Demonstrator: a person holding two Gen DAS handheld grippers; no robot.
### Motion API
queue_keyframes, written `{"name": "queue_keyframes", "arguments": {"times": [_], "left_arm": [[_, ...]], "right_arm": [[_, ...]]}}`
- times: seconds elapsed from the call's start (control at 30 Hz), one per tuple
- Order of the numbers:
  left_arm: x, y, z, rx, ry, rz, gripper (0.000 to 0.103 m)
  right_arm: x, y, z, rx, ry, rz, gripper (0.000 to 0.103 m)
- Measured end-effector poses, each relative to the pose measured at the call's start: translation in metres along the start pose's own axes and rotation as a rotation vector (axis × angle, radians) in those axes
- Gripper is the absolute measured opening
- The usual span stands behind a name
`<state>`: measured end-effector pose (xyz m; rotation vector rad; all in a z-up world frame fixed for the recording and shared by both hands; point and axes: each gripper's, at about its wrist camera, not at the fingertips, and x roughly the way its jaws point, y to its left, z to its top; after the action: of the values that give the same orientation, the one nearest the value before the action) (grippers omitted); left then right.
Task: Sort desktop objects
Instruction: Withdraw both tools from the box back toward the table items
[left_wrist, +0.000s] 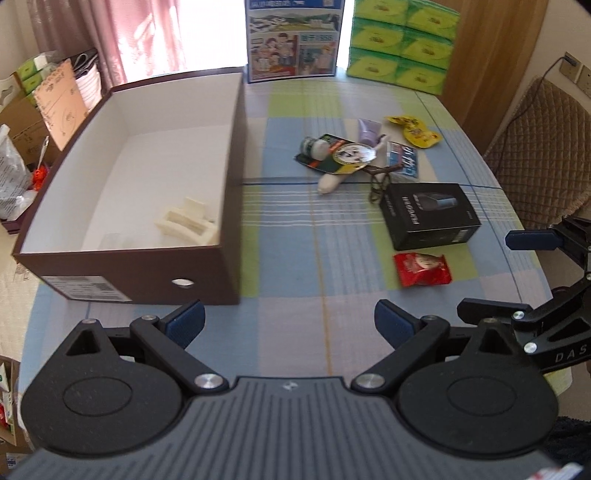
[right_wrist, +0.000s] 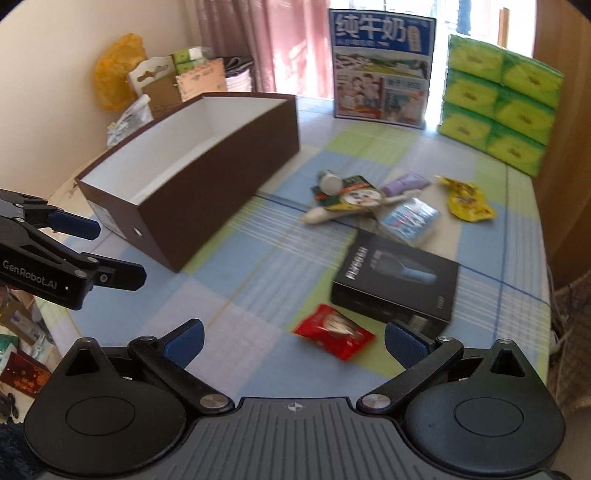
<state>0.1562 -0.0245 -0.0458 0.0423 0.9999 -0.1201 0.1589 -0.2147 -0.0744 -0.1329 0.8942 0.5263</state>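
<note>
A brown box (left_wrist: 147, 269) with a white inside stands at the left of the checked tablecloth (left_wrist: 295, 258); a cream hair clip (left_wrist: 186, 225) lies in it. To its right lie a red snack packet (left_wrist: 423, 269), a black carton (left_wrist: 430, 216), glasses (left_wrist: 380, 181), a blue packet (left_wrist: 402, 158), a yellow packet (left_wrist: 415, 131), a purple tube (left_wrist: 369, 131) and a green card pack (left_wrist: 340, 155). My left gripper (left_wrist: 290, 325) hovers open and empty near the box's front corner. My right gripper (right_wrist: 294, 341) is open and empty just short of the red snack packet (right_wrist: 334, 330) and black carton (right_wrist: 395, 288).
A blue milk carton case (left_wrist: 293, 37) and stacked green tissue packs (left_wrist: 402, 40) stand along the table's far edge. A padded chair (left_wrist: 535, 147) is beyond the right edge. Bags and cardboard clutter (right_wrist: 155, 81) sit past the box on the left.
</note>
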Motion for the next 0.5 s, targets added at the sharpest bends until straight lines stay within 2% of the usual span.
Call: {"name": "queue_keyframes", "arguments": {"times": [0.5], "left_arm": [[0.039,-0.06,0.008,0.099,0.014,-0.092,0.096]], "right_arm": [[-0.005,-0.064,-0.026,0.123,0.03,-0.126,0.101]]}}
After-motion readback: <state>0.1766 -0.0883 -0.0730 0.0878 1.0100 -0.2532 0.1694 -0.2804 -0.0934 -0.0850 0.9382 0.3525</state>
